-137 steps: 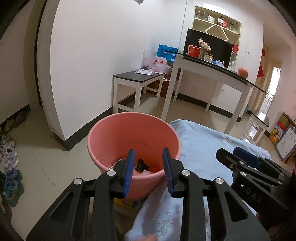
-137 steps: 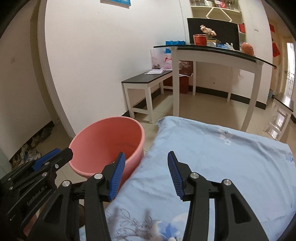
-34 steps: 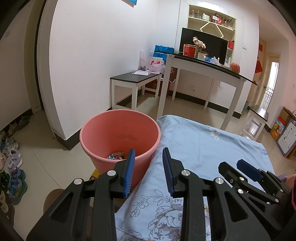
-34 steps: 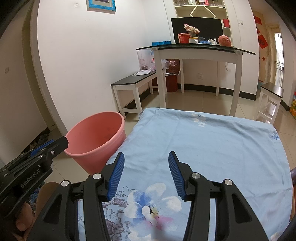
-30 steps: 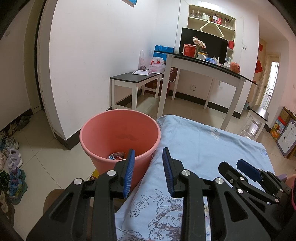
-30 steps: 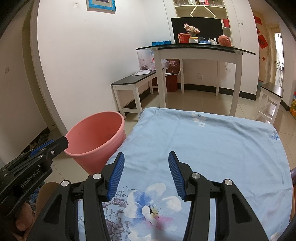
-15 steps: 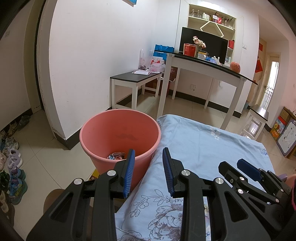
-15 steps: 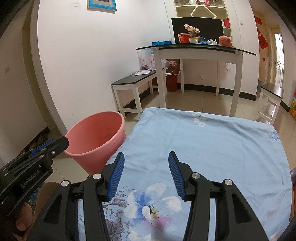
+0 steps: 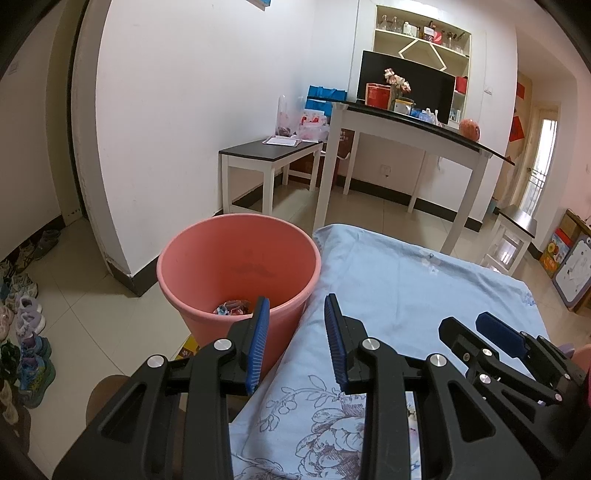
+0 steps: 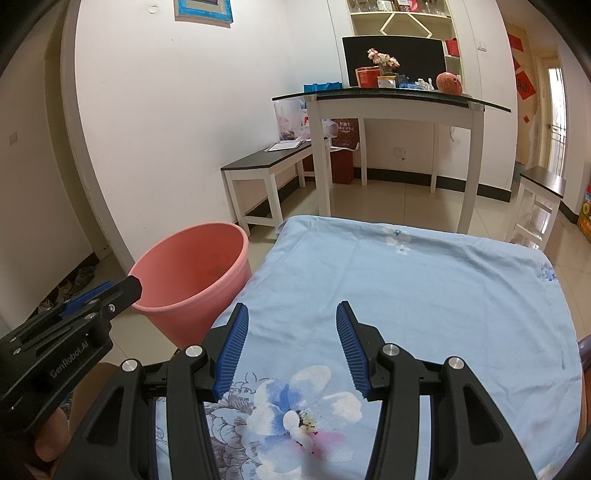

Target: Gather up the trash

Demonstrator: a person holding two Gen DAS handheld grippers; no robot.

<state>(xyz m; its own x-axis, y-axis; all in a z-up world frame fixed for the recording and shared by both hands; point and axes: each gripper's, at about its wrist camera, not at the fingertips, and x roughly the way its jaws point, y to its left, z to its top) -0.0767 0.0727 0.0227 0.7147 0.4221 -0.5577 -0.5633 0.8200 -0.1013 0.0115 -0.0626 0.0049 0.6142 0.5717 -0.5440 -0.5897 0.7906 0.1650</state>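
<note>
Left wrist: pink bucket holds wrappers (bottom); both jaws open, empty.

I'm in a home, a lived-in front room. Tiled floor, shoes lined along the wall by the entry, white tall table with flowers and clutter, low bench, shelf unit with glassware, TV, floral blue sheet beside a pink bucket.

left claw and right claw side by side, angled downward, both parted and empty.
</note>
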